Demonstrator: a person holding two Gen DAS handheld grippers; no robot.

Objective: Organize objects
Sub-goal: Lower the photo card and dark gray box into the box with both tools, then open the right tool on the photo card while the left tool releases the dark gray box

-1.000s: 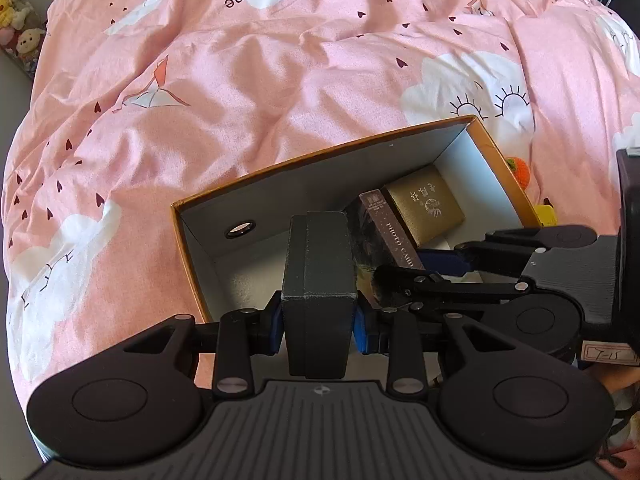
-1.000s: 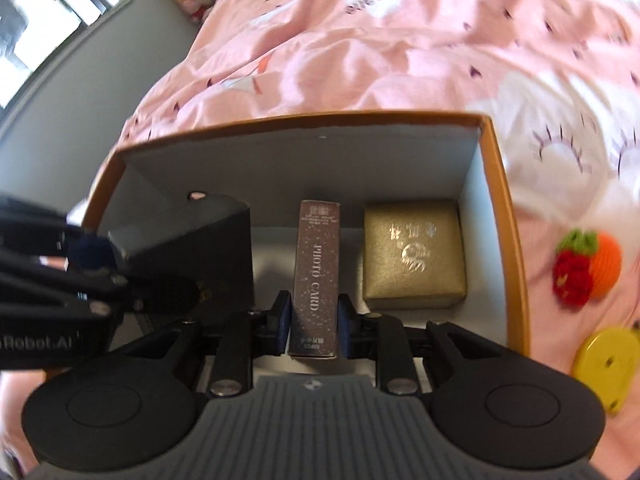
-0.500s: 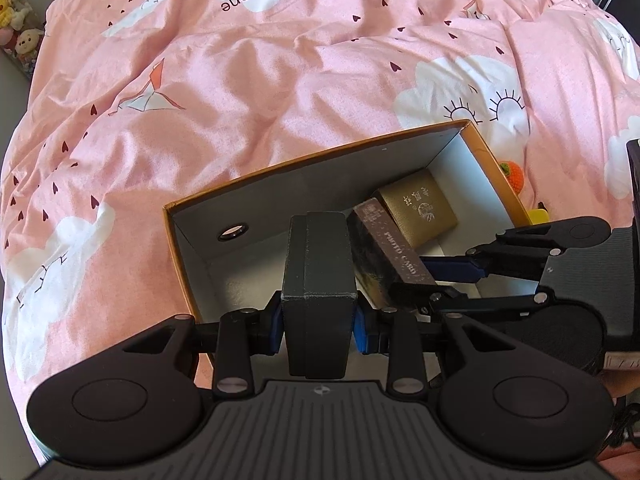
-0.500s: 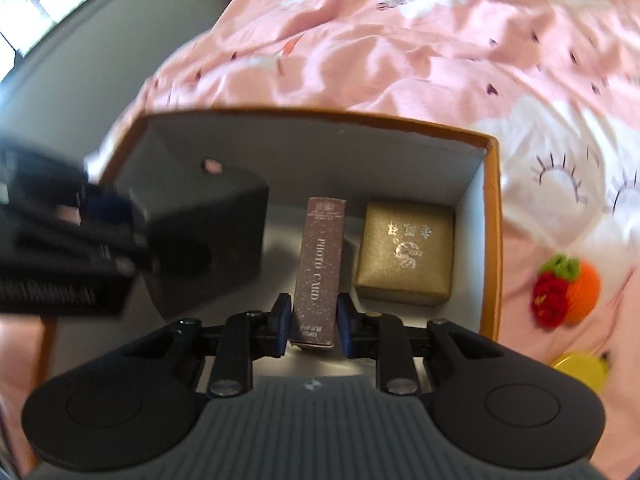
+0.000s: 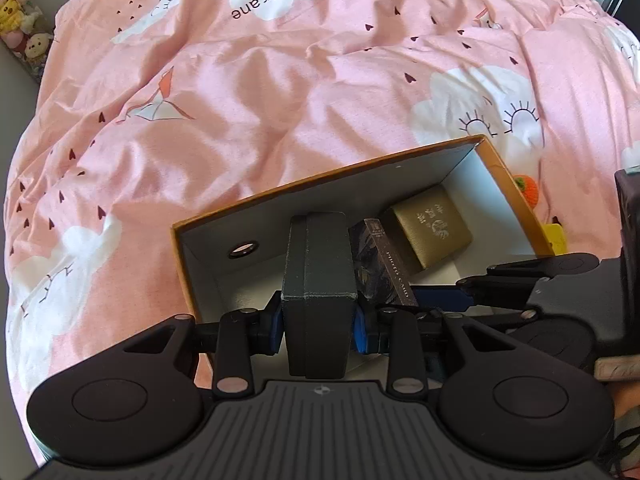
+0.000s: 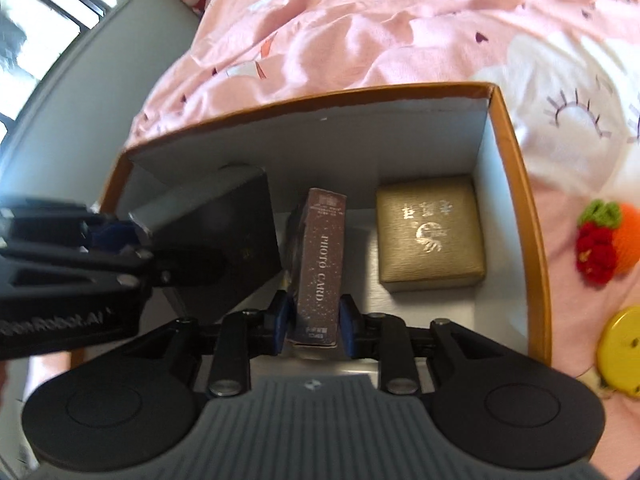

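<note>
— Both pairs of jaws are clamped on something: the left gripper (image 5: 319, 322) squeezes a dark grey box (image 5: 318, 276) between its blue pads, and the right gripper (image 6: 313, 322) pinches a slim brown box printed "PHOTO CARD" (image 6: 320, 264), set on edge.

— Where do those two sit?

— Inside, or just over, an open cardboard box (image 6: 516, 168) with orange outer walls and a pale lining. The grey one is toward its left half and the card box is in the middle, just beside it; whether they touch I cannot tell. A gold box (image 6: 430, 234) with silver lettering lies flat in the far right corner.

— And what is under it all?

— A bed with a rumpled pink duvet (image 5: 280, 100), printed with white clouds, small dark hearts and the words "Paper Crane". On the cover, right of the cardboard box, lie a crocheted red-and-orange toy (image 6: 608, 244) and a yellow round thing (image 6: 622, 360).

— The room?

— Grey wall on the left, a bright window (image 6: 44, 28) beyond it, and a row of plush toys (image 5: 20, 12) by the far corner of the bed.
</note>
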